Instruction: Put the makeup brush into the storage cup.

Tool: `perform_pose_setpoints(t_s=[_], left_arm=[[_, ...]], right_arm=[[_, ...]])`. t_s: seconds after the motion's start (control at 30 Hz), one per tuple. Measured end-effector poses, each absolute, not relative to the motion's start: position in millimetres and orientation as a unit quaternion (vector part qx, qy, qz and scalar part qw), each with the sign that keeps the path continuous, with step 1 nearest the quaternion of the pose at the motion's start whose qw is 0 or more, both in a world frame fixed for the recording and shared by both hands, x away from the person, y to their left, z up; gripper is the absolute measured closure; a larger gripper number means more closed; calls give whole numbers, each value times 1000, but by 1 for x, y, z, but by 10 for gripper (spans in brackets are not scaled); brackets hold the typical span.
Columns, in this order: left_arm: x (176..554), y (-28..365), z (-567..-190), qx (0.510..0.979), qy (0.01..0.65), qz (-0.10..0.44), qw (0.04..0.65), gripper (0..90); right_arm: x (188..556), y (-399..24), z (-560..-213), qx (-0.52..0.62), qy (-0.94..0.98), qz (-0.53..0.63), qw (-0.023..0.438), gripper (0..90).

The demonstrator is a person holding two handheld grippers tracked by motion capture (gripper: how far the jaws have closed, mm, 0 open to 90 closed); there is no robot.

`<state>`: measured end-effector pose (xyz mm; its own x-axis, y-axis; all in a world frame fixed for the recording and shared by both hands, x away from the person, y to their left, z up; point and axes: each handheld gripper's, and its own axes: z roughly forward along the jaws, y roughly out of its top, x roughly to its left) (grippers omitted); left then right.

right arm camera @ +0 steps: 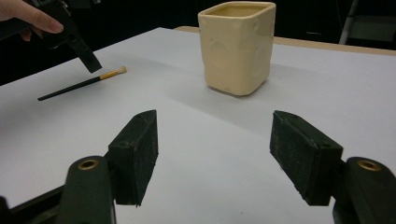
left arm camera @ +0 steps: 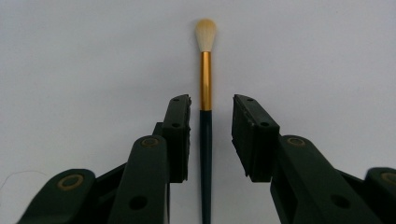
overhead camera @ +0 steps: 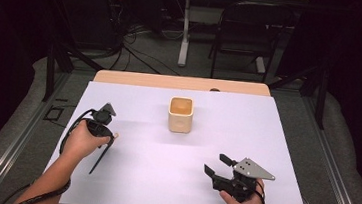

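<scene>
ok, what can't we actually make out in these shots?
- Brush: left gripper view, the handle's end is cut off by the bottom edge.
- Brush, high view: the left claw and hand cover its bristle end.
- Cup: right gripper view, the inside is hidden behind its own wall; high view, too small to tell the contents.

The tabletop (overhead camera: 121, 77) shows a pale wood edge under a smooth matt white sheet (overhead camera: 244, 153); the cream cup (right arm camera: 238, 46), at centre of the high view, looks like matt glazed ceramic with a dimpled surface; the brush (left arm camera: 205, 93) has soft pale bristles, a shiny gold metal ferrule and a dark glossy handle; the gripper pads (right arm camera: 140, 149) look rough, matt black.
</scene>
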<state>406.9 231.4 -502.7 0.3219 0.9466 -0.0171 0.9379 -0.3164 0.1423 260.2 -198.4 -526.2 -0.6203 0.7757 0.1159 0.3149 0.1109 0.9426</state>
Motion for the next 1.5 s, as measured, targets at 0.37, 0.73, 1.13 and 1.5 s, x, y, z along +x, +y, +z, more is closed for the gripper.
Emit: perform_pose_setpoints(t_s=[0.37, 0.73, 1.13, 1.5], left_arm=[[409, 231, -508, 817, 574, 29, 49, 708], [409, 228, -513, 825, 564, 26, 32, 745], [410, 227, -516, 829, 559, 21, 22, 769], [411, 227, -519, 827, 561, 15, 17, 777]], right_arm=[[261, -197, -528, 383, 711, 553, 204, 323], [261, -198, -527, 382, 721, 541, 205, 323], [262, -197, -529, 378, 719, 547, 204, 323], [262, -198, -528, 378, 724, 541, 202, 322]])
